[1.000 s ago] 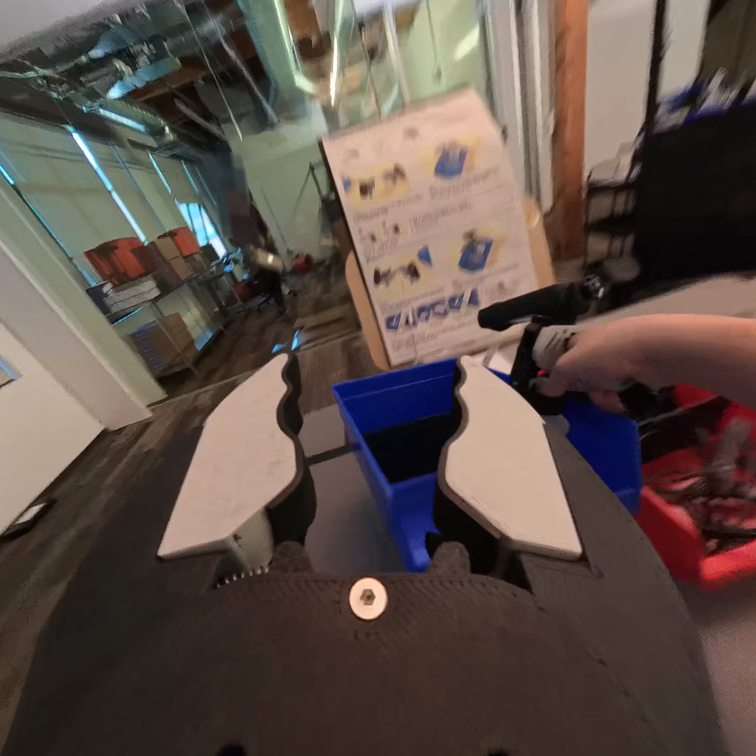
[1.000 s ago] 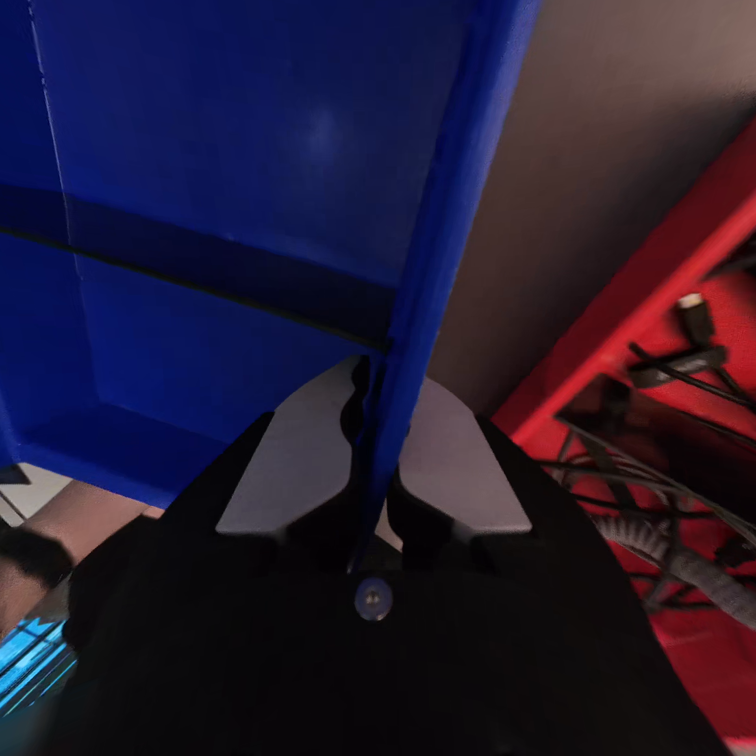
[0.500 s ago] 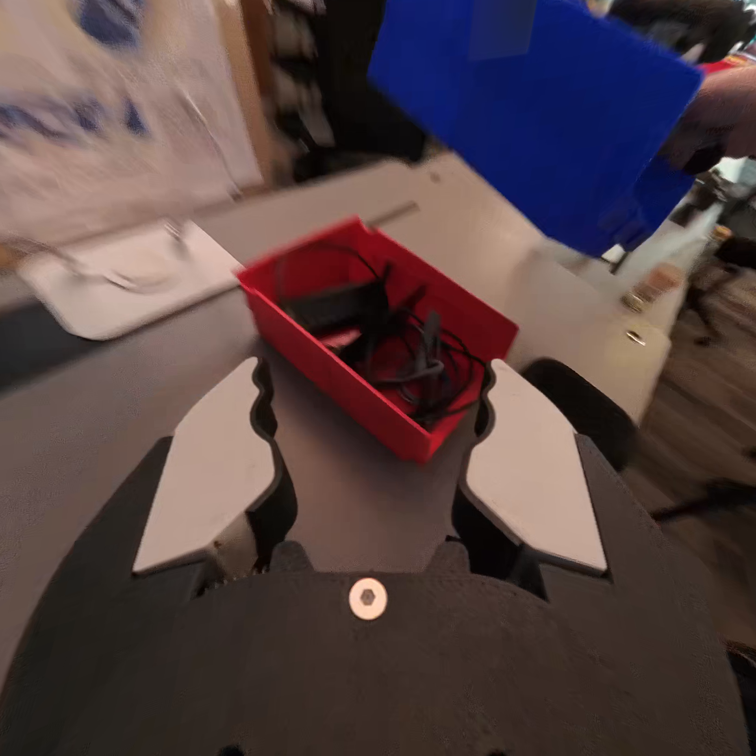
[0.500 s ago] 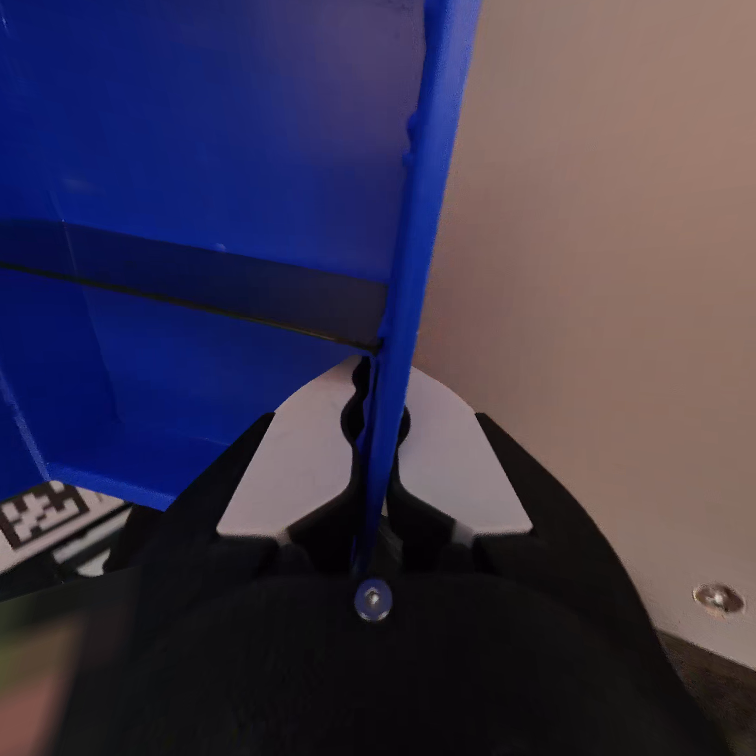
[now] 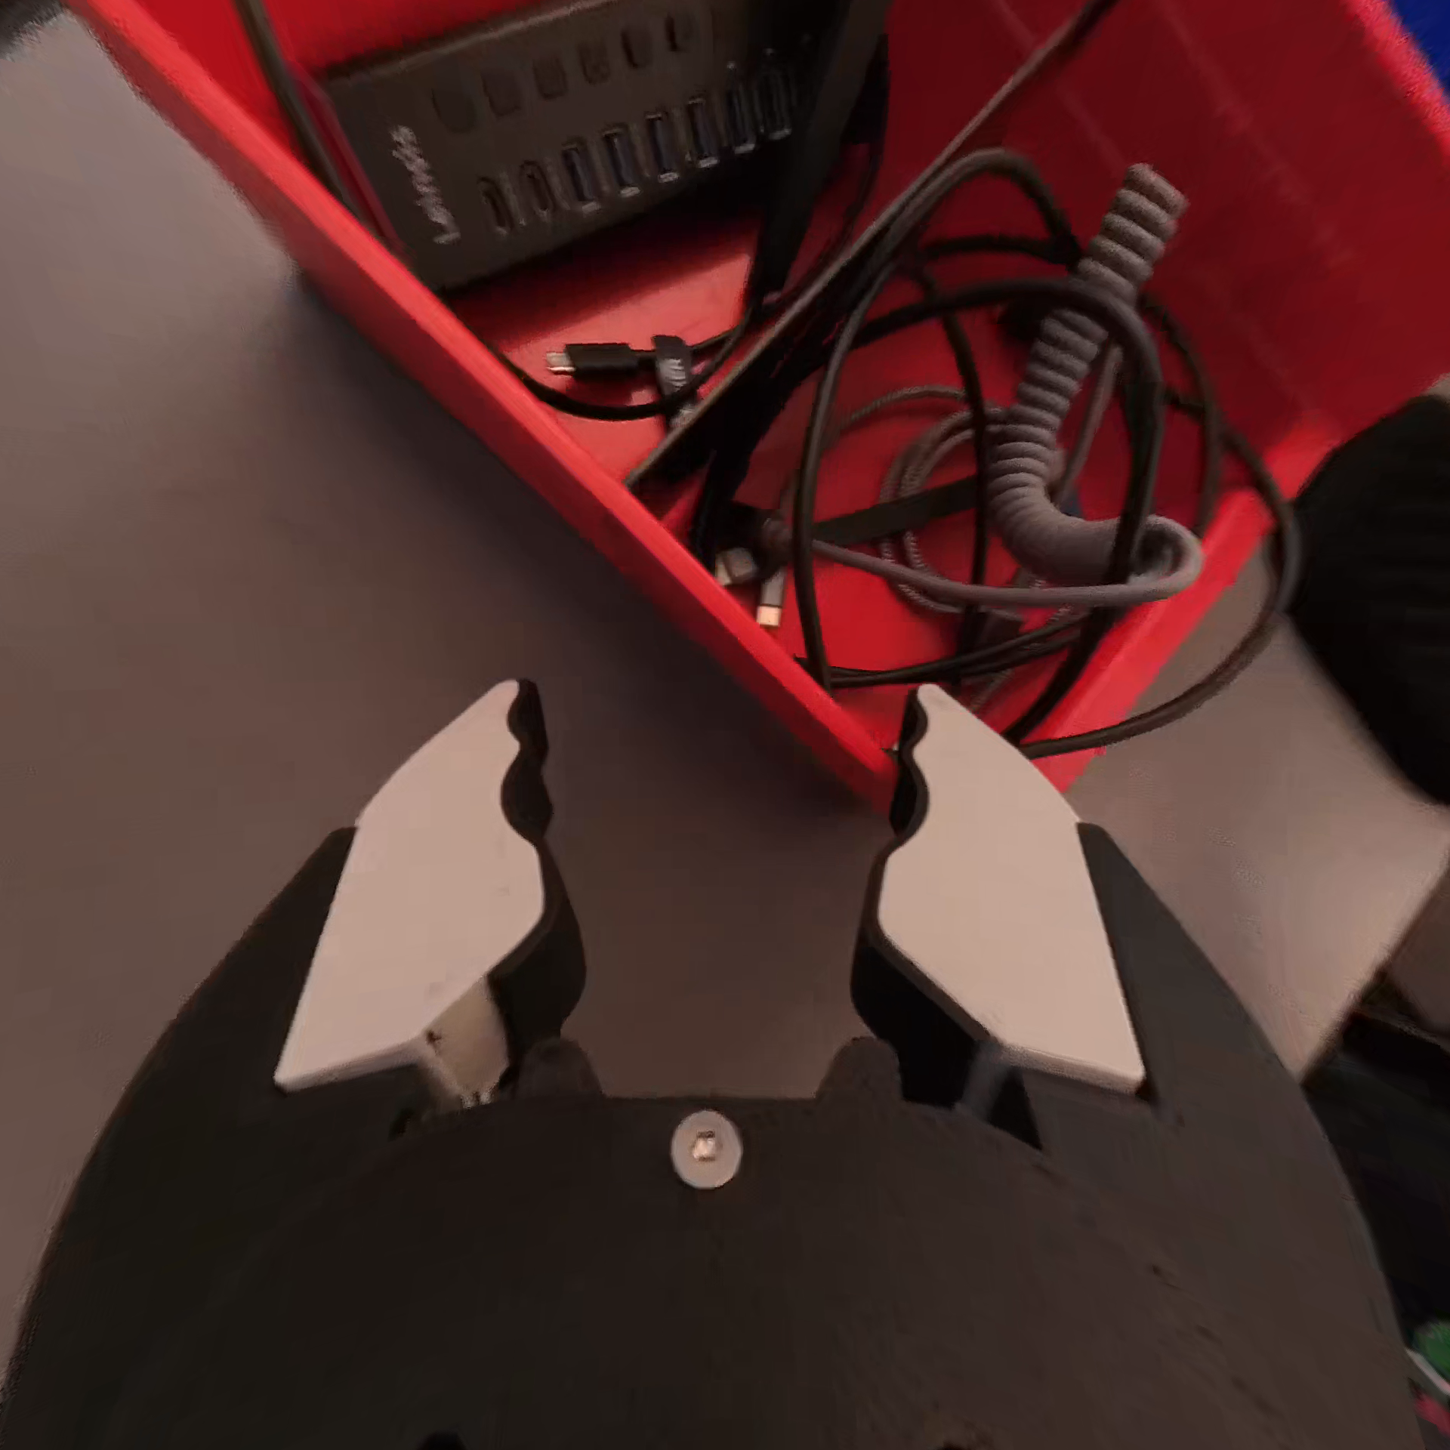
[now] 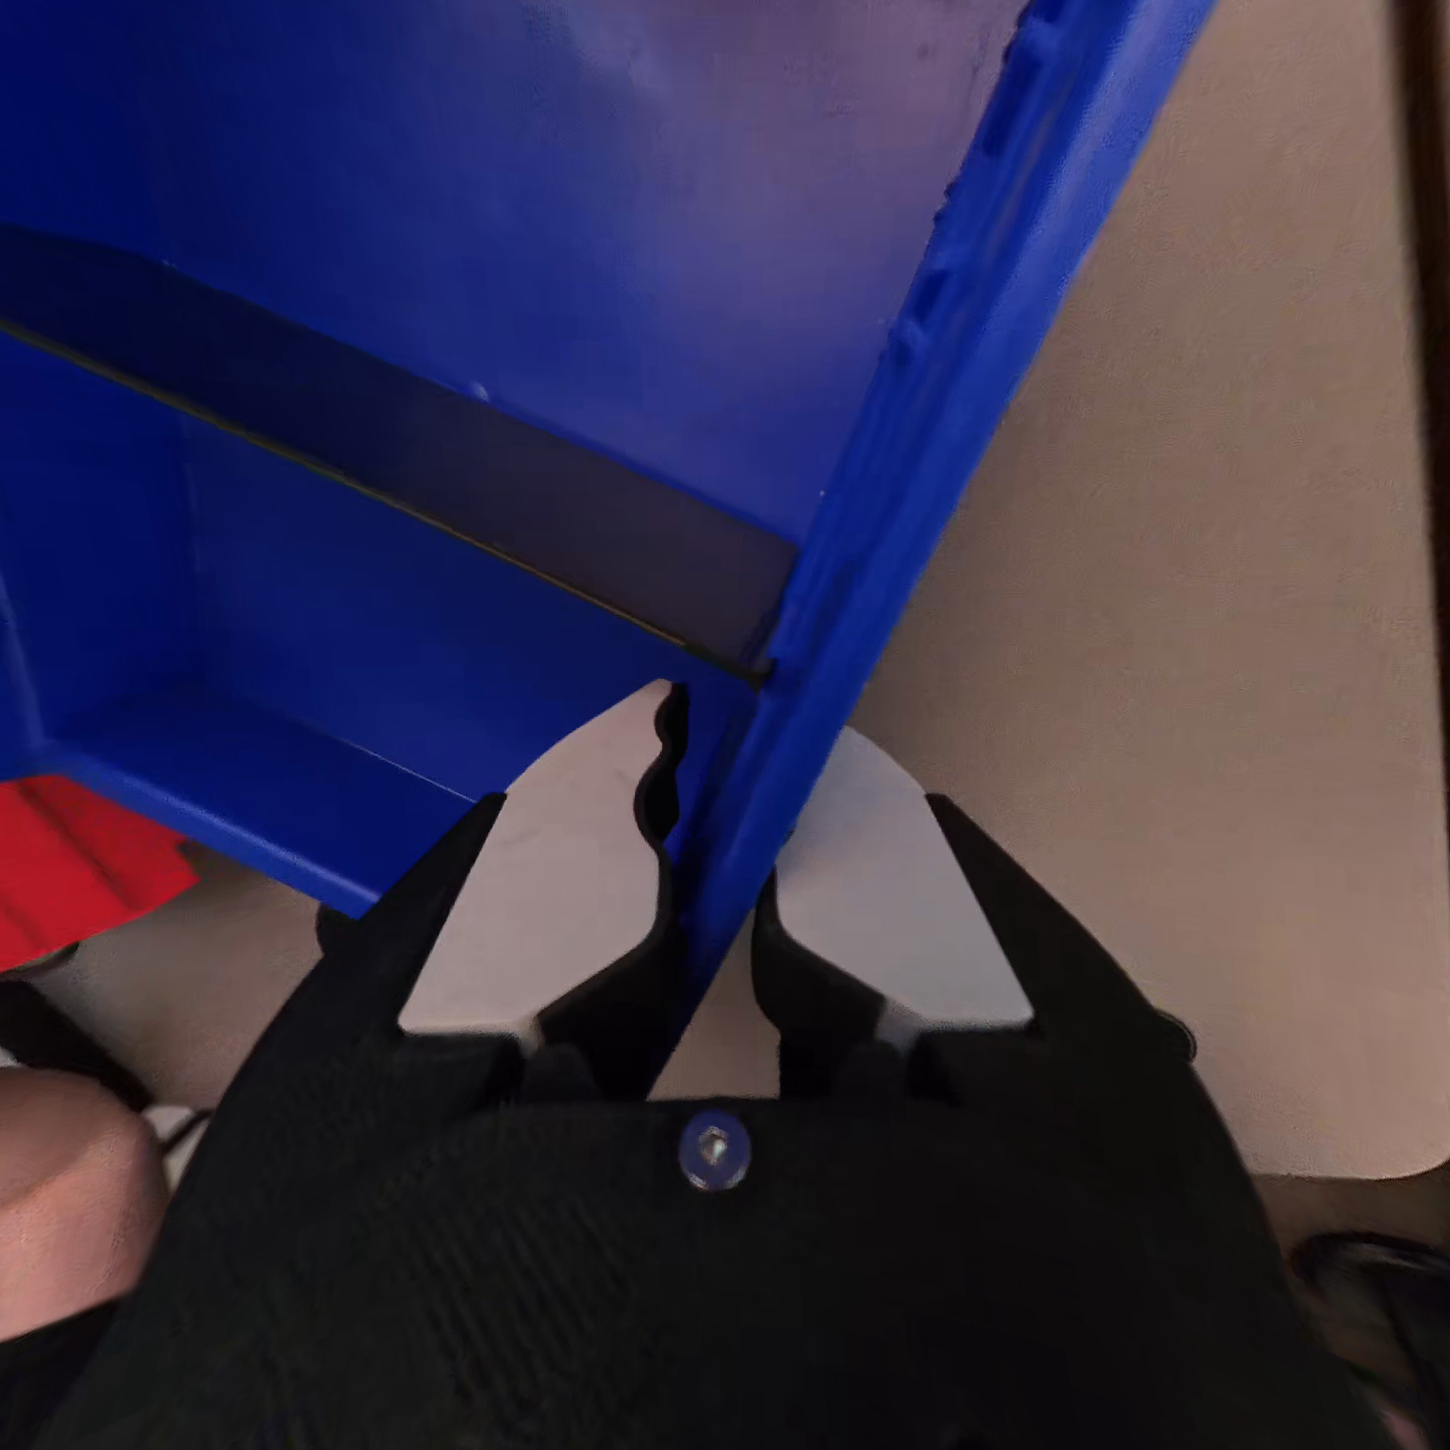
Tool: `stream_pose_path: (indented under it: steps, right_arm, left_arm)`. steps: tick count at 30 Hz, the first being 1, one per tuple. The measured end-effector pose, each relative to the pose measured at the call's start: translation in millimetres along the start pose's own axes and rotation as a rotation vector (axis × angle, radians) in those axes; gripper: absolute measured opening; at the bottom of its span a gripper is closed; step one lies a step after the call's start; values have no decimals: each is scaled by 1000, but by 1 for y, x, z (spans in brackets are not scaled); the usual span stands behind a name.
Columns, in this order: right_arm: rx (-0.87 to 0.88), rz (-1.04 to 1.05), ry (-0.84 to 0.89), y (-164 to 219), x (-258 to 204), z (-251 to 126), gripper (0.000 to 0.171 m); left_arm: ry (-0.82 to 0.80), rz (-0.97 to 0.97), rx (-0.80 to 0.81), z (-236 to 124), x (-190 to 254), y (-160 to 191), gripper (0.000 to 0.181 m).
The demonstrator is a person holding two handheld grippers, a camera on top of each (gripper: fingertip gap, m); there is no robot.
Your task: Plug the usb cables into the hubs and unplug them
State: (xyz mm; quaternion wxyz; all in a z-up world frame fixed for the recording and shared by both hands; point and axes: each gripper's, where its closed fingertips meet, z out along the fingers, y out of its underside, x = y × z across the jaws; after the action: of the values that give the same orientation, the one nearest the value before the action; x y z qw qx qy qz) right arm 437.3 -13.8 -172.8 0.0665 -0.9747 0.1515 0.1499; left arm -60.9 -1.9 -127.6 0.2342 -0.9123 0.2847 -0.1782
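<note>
A red bin point(image 5: 502, 408) on the grey table holds a black USB hub point(image 5: 581, 149) with a row of ports, a tangle of black USB cables point(image 5: 926, 439) and a grey coiled cable point(image 5: 1075, 361). My left gripper point(image 5: 718, 706) is open and empty, just in front of the red bin's near corner. My right gripper point(image 6: 745, 722) is shut on the side wall of an empty blue bin point(image 6: 486, 235) and holds it tilted above the tabletop.
A corner of the red bin point(image 6: 71, 855) shows below the blue bin in the right wrist view. A hand point(image 6: 63, 1193) shows at the lower left there. A dark round object point(image 5: 1381, 596) sits beyond the table's right edge. The gap from one gripper's tips to the other's is roughly 50 cm.
My left gripper has swung down and moved in close over the red bin. My right gripper has kept its grip on the blue bin and carried it across the table.
</note>
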Motion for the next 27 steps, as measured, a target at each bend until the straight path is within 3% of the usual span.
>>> stream_pose_path:
  steps: [5,9,14,17,24,27]
  right_arm:
    - [-77,-265,31,-1,-80,25,12]
    - [-105,-380,55,9,-135,48,7]
    - [-104,-462,66,16,-173,58,10]
    - [-112,-470,82,16,-181,62,7]
    - [-112,-387,120,-2,-150,52,7]
    - [-107,-335,123,-9,-127,45,7]
  left_arm:
    - [-37,-27,-66,-17,-21,11,61]
    - [123,-169,-169,-34,-29,33,12]
    - [-59,-265,-149,-64,-104,53,5]
    - [-60,-386,-90,-84,-145,68,7]
    - [-26,-712,28,-151,-224,144,23]
    - [-55,-827,94,-178,-247,175,21]
